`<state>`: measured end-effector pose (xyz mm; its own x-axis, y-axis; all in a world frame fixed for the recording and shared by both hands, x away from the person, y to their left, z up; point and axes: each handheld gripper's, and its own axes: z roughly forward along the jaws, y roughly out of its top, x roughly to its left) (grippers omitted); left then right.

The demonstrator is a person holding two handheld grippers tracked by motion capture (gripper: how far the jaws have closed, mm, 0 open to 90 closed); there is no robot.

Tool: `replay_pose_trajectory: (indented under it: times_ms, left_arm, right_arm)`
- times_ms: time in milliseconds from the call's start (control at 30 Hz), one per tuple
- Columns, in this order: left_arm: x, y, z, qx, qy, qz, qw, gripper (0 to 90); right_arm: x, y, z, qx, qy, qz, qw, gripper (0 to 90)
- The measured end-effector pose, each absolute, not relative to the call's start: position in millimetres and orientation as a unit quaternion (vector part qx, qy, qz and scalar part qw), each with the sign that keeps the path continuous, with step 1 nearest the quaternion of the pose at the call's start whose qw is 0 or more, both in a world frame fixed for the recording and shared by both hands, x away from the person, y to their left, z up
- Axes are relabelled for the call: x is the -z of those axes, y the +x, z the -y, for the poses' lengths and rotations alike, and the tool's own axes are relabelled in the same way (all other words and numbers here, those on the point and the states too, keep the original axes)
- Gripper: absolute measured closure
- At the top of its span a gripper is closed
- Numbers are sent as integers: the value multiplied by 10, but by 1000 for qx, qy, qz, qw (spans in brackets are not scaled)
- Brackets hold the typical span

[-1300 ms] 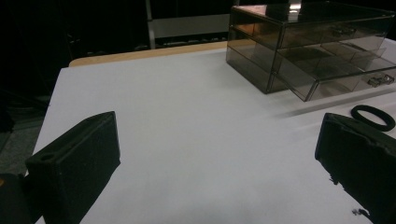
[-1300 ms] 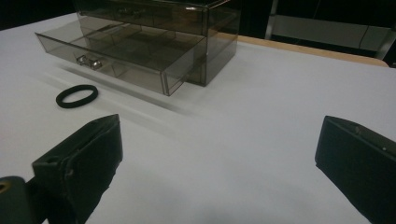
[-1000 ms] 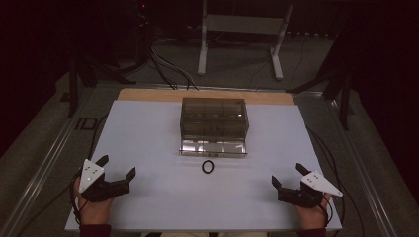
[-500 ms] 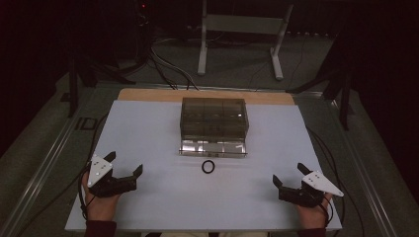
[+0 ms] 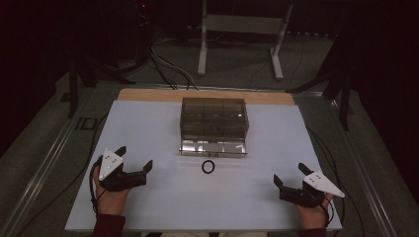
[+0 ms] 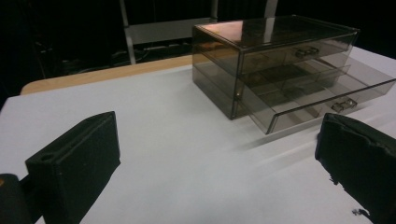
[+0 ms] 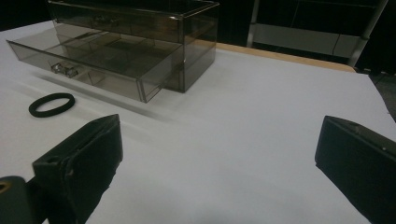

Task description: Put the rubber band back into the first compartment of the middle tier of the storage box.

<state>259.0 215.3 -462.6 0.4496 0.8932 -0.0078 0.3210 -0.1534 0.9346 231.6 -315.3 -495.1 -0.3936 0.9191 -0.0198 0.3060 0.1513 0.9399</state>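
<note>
Trouble is being expected mainly at the black ring, which is lying flat on the white tabletop, just in front of the pulled-out bottom drawer of the smoked-plastic drawer box. The ring is thin and low, so a tool closing from above is likely to be scraping the tabletop or pushing the ring along rather than lifting it; a soft, rubbery band could also be squeezed out sideways between the pads. The drawer front is standing close behind it, and a careless approach could be knocking the drawer shut or shifting the light box on the smooth sheet.

Neither tool is holding anything. The left tool is being held near the left front of the tabletop, jaws spread wide and empty, as is also being shown in the left gripper view. The right tool is being kept near the right front corner, equally wide open and empty. Both are well apart from the ring.

The box is made of translucent grey-brown plastic, rectangular, with hard glossy walls that are reflecting light, inner dividers and a small clear handle on the open drawer. The tabletop cover is matte and pale, with a wooden edge showing behind. The jaw pads are blocky, dull black, slightly rough.
</note>
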Motion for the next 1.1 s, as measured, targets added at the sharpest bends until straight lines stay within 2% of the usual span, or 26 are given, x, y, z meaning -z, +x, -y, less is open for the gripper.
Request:
replay_pose_trajectory:
  times_ms: [1100]
  left_arm:
    - [4745,2811,-1516,-248,738,-408,477,25]
  right_arm:
    - [4949,2309,3144,-475,452,-684,319,15]
